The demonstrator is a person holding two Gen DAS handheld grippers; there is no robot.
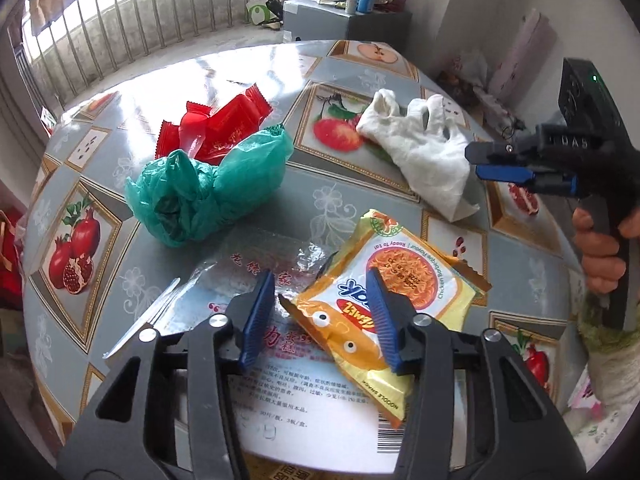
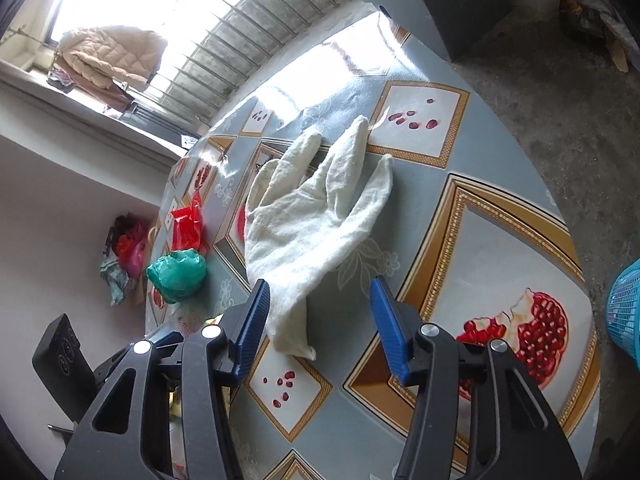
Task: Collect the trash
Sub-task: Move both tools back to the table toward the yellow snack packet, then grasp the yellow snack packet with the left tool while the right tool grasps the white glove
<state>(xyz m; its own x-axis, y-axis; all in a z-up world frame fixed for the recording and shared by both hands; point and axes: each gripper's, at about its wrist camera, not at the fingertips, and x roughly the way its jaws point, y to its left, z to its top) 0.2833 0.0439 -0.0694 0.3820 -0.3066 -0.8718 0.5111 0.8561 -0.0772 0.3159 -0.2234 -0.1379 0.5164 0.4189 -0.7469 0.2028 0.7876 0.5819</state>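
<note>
A yellow noodle-snack wrapper (image 1: 404, 280) lies on the round table (image 1: 344, 200). Its crumpled orange end sits between the fingers of my left gripper (image 1: 320, 314), which is open, with a gap on the left side. A white cloth glove (image 2: 308, 216) lies flat, fingers pointing away. My right gripper (image 2: 320, 320) is open over its cuff, which lies beside the left finger. In the left wrist view the right gripper (image 1: 474, 158) hovers at the edge of the glove (image 1: 424, 148), held by a hand. A green plastic bag (image 1: 208, 188) and red wrappers (image 1: 220, 128) lie farther back.
A clear printed plastic bag (image 1: 256, 264) and a white printed sheet (image 1: 304, 396) lie under the left gripper. A grey box (image 1: 344, 20) with bottles stands behind the table. A blue mesh basket (image 2: 626, 312) stands off the table's right edge. Window bars line the back.
</note>
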